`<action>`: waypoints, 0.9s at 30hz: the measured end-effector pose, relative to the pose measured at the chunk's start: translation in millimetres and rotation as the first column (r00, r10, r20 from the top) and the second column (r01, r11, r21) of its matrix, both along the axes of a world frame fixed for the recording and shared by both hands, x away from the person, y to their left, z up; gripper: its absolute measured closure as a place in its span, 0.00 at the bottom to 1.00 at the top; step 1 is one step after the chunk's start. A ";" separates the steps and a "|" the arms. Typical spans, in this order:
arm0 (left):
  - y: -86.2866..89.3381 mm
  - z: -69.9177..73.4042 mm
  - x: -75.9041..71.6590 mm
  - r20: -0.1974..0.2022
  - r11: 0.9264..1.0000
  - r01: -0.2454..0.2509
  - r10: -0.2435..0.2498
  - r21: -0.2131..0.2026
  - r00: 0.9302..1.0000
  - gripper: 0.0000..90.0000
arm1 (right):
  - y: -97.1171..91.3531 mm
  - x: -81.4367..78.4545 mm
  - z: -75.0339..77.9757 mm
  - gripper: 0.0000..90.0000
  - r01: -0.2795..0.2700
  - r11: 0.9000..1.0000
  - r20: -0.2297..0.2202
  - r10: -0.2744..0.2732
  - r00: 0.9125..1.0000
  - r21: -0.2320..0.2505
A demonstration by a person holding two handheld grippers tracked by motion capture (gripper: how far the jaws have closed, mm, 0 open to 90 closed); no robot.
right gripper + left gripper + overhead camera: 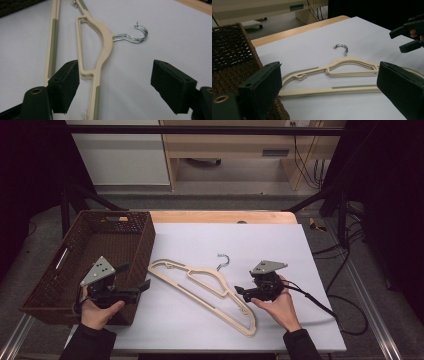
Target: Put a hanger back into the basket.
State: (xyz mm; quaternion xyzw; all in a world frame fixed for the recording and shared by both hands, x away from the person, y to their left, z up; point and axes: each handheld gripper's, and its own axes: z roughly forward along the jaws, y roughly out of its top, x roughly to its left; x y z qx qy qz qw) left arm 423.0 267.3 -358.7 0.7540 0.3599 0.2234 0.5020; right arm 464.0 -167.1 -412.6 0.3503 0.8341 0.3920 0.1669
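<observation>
Hanger [210, 287] lies just beside wicker basket [52, 292], apparently unobstructed.

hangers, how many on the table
2, it seems: cream hangers stacked on the white sheet between the grippers, right of the basket. Two wire hooks lie together in the right gripper view. More may be hidden beneath.

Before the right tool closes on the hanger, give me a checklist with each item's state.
1. Right tool open: ok.
2. Hanger lying flat on the white sheet: ok.
3. Hanger arm between the right tool's pads: not ok, it lies beside one pad.
4. Metal hook outside the grip: ok.
5. Left tool open, off the hanger: ok.
6. Basket free of items: cannot tell.
</observation>
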 end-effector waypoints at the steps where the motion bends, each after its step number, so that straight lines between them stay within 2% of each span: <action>1: 0.0 0.0 0.0 0.000 1.000 0.000 0.000 0.000 1.000 0.06 | 0.0 0.0 0.0 0.26 0.000 1.000 0.000 0.000 1.000 0.000; 2: -0.4 0.4 -0.5 0.000 1.000 -0.001 0.001 -0.001 1.000 0.06 | 4.3 1.6 -6.5 0.29 -0.010 1.000 -0.022 0.009 1.000 -0.017; 5: -1.2 0.9 -1.0 0.003 1.000 0.003 -0.003 0.004 1.000 0.06 | 7.5 2.7 -11.1 0.31 -0.014 0.999 -0.039 0.013 0.999 -0.040; 6: -2.1 0.9 -1.3 0.003 1.000 0.003 -0.003 0.007 1.000 0.06 | 10.4 3.7 -16.4 0.35 -0.026 0.998 -0.057 0.022 0.998 -0.059; 9: -2.7 1.0 -1.5 0.005 1.000 0.005 -0.005 0.014 1.000 0.06 | 13.4 4.7 -21.8 0.37 -0.034 0.997 -0.071 0.029 0.997 -0.073; 10: -3.1 1.3 -1.8 0.006 1.000 0.007 -0.007 0.014 1.000 0.06 | 16.1 4.9 -26.2 0.40 -0.040 0.995 -0.103 0.030 0.994 -0.094; 13: -3.7 1.5 -2.2 0.006 1.000 0.008 -0.008 0.014 1.000 0.06 | 18.5 5.7 -30.9 0.44 -0.052 0.993 -0.118 0.039 0.992 -0.107; 14: -3.9 1.3 -2.0 0.006 1.000 0.010 -0.010 0.019 1.000 0.06 | 21.1 5.5 -34.3 0.49 -0.045 0.992 -0.151 0.027 0.988 -0.116; 15: -3.9 1.3 -2.0 0.006 1.000 0.010 -0.010 0.019 1.000 0.06 | 21.1 5.5 -34.3 0.49 -0.045 0.992 -0.151 0.027 0.988 -0.116; 17: -4.3 0.8 -1.4 0.005 1.000 0.010 -0.010 0.021 1.000 0.06 | 23.3 6.8 -39.7 0.54 -0.057 0.986 -0.183 0.027 0.983 -0.157; 24: -5.8 0.6 -1.7 0.000 1.000 0.013 -0.013 0.026 1.000 0.06 | 26.3 9.9 -49.4 0.67 -0.086 0.981 -0.245 0.042 0.969 -0.173; 25: -5.8 0.6 -1.7 0.000 1.000 0.013 -0.013 0.026 1.000 0.06 | 26.3 9.9 -49.4 0.67 -0.086 0.981 -0.245 0.042 0.969 -0.173; 27: -7.0 -0.6 -1.0 -0.004 0.999 0.016 -0.016 0.033 1.000 0.06 | 26.2 10.1 -49.5 0.73 -0.078 0.982 -0.247 0.033 0.968 -0.173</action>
